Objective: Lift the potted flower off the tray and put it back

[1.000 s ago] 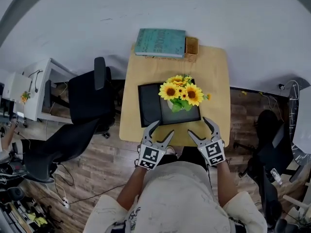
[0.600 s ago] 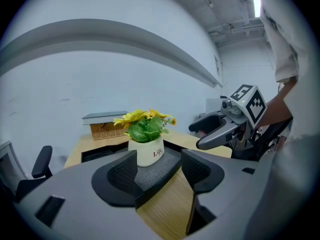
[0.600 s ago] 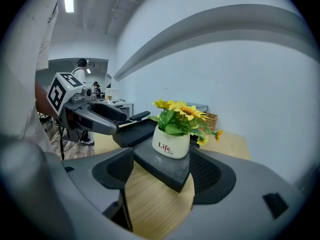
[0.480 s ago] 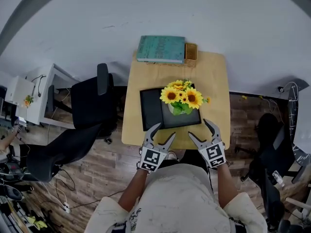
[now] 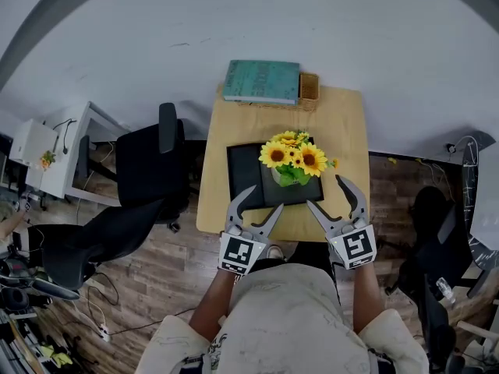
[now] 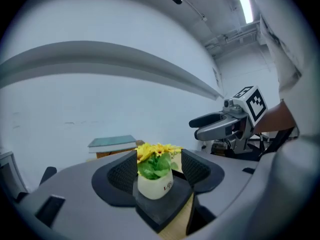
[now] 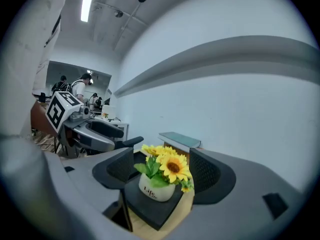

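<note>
A white pot of yellow sunflowers [image 5: 294, 160] stands on the right part of a black tray [image 5: 244, 171] on a small wooden table [image 5: 347, 135]. My left gripper [image 5: 253, 209] hovers open at the table's near edge, left of the pot. My right gripper [image 5: 337, 195] is open too, near the tray's front right corner. In the left gripper view the pot [image 6: 155, 181] shows between the open jaws, some way ahead, with the right gripper [image 6: 220, 126] to the side. The right gripper view frames the pot [image 7: 157, 187] between its open jaws likewise.
A teal book [image 5: 262, 82] and a small wooden box [image 5: 309, 88] lie at the table's far edge by the white wall. Two black office chairs [image 5: 148, 162] stand left of the table. Another dark chair [image 5: 433, 209] is at the right.
My right gripper has risen and moved forward toward the tray's front right corner. The left gripper has crept slightly forward. Pot and tray are unmoved.
</note>
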Tool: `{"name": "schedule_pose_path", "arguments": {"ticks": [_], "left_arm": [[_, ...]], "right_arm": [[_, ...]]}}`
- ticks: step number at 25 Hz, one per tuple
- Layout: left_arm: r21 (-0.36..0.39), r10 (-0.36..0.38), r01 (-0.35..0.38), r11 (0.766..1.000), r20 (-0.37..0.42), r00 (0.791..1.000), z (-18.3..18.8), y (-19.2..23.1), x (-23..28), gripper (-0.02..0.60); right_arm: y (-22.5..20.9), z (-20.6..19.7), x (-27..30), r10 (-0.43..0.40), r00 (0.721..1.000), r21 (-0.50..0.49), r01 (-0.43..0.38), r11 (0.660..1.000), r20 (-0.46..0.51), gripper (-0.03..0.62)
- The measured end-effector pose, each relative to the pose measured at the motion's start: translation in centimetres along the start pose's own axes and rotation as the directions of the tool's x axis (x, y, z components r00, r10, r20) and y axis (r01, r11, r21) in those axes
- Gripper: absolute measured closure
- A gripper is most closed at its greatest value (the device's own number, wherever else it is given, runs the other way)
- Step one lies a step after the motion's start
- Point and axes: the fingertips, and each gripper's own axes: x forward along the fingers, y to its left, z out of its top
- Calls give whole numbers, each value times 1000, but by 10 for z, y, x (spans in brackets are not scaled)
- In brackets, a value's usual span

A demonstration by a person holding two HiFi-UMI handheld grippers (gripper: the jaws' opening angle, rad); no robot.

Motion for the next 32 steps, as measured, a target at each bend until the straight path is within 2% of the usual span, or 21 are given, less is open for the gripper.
{"name": "schedule_pose_path", "arguments": {"ticks": [4,8,14,20,32], "left_arm": [[24,32,-34,999,84,996,46,12,-6,305],[23,65,-70,997,163,984,90,23,-16,305],[148,96,-135,980,243,965,137,31,-29,305],[185,99,-158,970,295,950,153,30,-36,305],[176,97,-150,973,276,956,148,27,-33,305]], "right_arm": [[-10,45,-8,-19,996,-49,23,999,89,247],[-19,94,-20,-39,978,-104,61,993,205,247],[-26,147,-41,-69,937,-141,123,982,343,247],[-29,152,-46,-81,929,-146,142,979,360,247],[-28,144,-41,-90,936,-141,146,979,340,249]]}}
